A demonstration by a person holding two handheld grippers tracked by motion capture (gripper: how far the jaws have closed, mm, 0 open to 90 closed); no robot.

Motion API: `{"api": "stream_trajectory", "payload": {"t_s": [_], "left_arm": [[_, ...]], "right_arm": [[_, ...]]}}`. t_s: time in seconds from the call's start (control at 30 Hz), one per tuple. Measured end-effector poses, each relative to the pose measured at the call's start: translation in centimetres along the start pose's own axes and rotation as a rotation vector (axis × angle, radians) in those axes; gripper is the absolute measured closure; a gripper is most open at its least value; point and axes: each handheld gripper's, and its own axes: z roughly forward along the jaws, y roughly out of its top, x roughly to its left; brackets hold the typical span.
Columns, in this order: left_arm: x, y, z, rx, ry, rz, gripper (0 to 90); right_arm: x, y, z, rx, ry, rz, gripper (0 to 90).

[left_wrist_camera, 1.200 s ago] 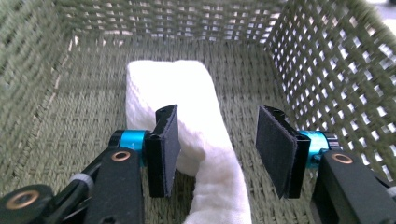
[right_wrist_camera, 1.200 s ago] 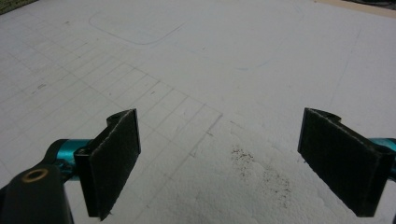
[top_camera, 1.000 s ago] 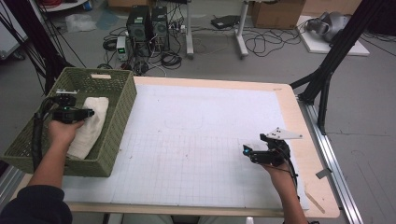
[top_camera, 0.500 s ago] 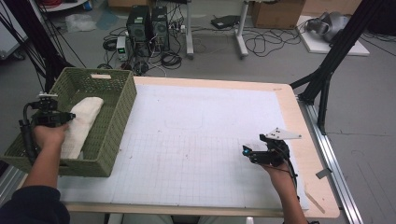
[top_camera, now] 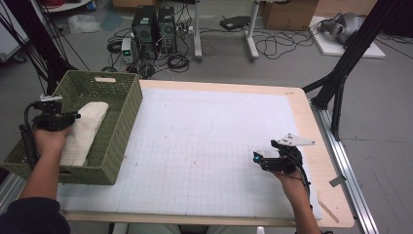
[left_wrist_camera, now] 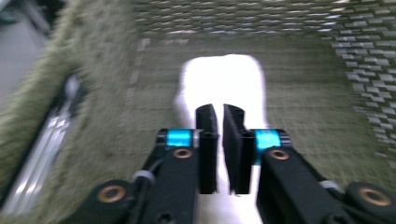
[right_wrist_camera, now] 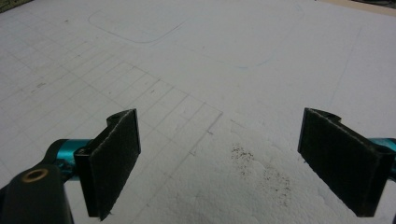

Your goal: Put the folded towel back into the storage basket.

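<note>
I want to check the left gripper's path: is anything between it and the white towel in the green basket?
Nothing visible. The left gripper hangs over the green basket, jaws nearly together with nothing between them, and the white towel lies directly below and ahead on the basket floor. The basket walls stand around it, not across the path.

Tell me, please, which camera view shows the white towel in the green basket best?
The high view shows it best: the white towel lies lengthwise inside the green basket, sharp, partly covered by the left hand. The left gripper view shows the towel blurred and overexposed behind the nearly shut left claw. The right gripper view looks at the table mat.
</note>
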Motion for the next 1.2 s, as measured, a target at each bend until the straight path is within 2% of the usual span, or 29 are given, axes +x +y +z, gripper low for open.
{"api": "stream_trajectory", "payload": {"t_s": [0.13, 0.2, 0.3, 0.37, 0.43, 0.47, 0.57, 0.73, 0.8, 0.9, 0.97, 1.0, 1.07, 1.2], "left_arm": [[-0.1, 0.0, -0.1, -0.038, -0.085, 0.026, 86.5], [-0.2, 0.0, -0.1, -0.062, -0.147, 0.026, 88.1], [-0.3, -0.1, 0.2, -0.032, -0.162, 0.041, 88.9], [-0.3, -0.4, 0.5, 0.003, -0.136, 0.060, 89.2], [0.0, -0.6, 0.9, 0.059, -0.106, 0.043, 89.2], [0.1, -0.7, 1.1, 0.103, -0.065, 0.046, 89.2], [0.4, -1.0, 1.4, 0.152, -0.008, 0.016, 89.2], [0.9, -1.5, 2.0, 0.256, 0.133, 0.028, 88.6], [1.0, -1.6, 2.1, 0.281, 0.168, 0.021, 87.1], [1.1, -1.5, 2.0, 0.276, 0.186, 0.010, 83.1], [1.2, -1.4, 1.8, 0.269, 0.197, -0.014, 80.0], [1.2, -1.3, 1.6, 0.259, 0.194, -0.030, 77.5], [1.1, -1.0, 1.3, 0.220, 0.185, -0.032, 74.4], [0.7, -0.5, 0.5, 0.118, 0.112, -0.032, 69.8]], "right_arm": [[0.1, 0.0, 0.1, 0.007, 0.002, 0.004, 12.4], [0.1, 0.0, 0.2, 0.008, 0.004, -0.002, 12.4], [0.2, 0.0, 0.2, 0.011, 0.003, 0.001, 12.4], [0.2, 0.0, 0.2, 0.011, 0.003, 0.002, 12.4], [0.2, 0.0, 0.2, 0.012, 0.003, 0.000, 12.4], [0.2, 0.0, 0.2, 0.012, 0.003, 0.000, 12.4], [0.2, 0.0, 0.2, 0.012, 0.004, 0.003, 12.4], [0.2, 0.0, 0.2, 0.012, 0.004, 0.001, 12.4], [0.2, 0.0, 0.2, 0.011, 0.004, -0.004, 12.4], [0.1, 0.0, 0.1, 0.009, 0.004, 0.001, 12.4], [0.1, 0.0, 0.0, 0.006, 0.003, 0.003, 12.4], [0.0, -0.1, 0.0, 0.005, 0.002, 0.003, 12.4], [0.1, 0.0, 0.0, 0.005, 0.004, 0.003, 12.4], [0.2, 0.0, 0.1, 0.008, 0.003, -0.003, 12.4]]}}
